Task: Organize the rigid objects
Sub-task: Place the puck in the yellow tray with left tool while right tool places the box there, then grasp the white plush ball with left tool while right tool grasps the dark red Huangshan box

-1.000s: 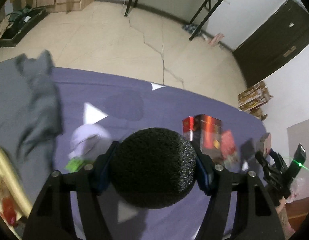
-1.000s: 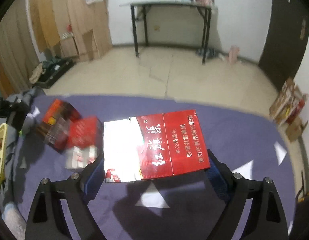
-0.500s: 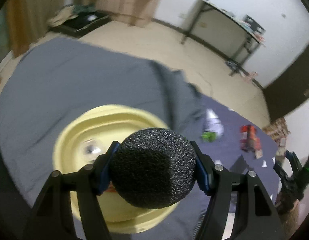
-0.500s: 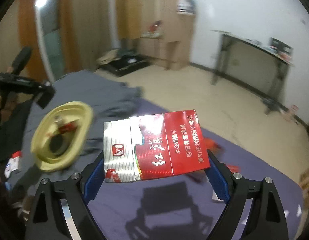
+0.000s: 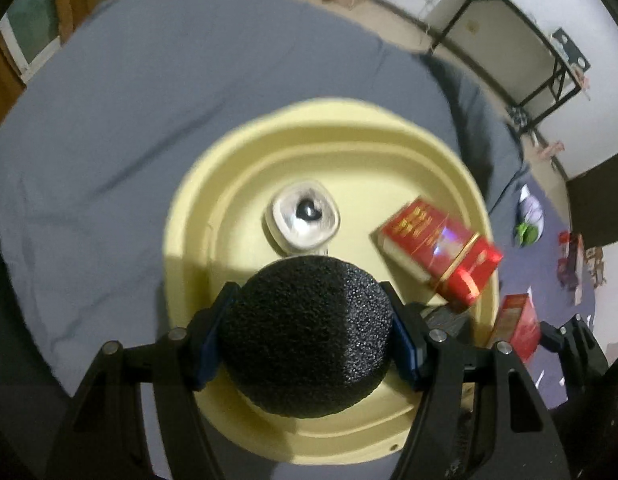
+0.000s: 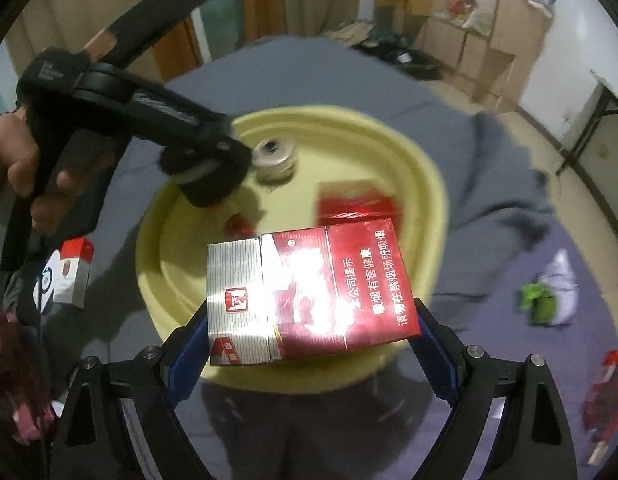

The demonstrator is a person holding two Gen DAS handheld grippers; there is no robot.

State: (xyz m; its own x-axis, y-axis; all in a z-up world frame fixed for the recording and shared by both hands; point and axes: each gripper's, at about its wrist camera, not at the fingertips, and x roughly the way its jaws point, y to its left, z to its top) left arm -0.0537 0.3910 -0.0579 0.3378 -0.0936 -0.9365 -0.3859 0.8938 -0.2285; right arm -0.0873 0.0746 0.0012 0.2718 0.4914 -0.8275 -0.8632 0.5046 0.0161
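Observation:
A black foam ball is clamped in my left gripper, hanging over the near side of a yellow basin. In the basin lie a silver round tin and a red cigarette box. My right gripper is shut on a red-and-silver cigarette pack, held above the basin's near rim. The right wrist view shows the left gripper with the ball beside the tin, gripped by a hand. A small red item also lies in the basin.
The basin rests on a grey blanket that meets a purple cloth. A white-and-red box lies left of the basin. A green-and-white item and several red boxes lie to the right.
Both grippers have swung away from the purple cloth with its red boxes and now hang over the yellow basin. The ball and the cigarette pack have stayed gripped throughout.

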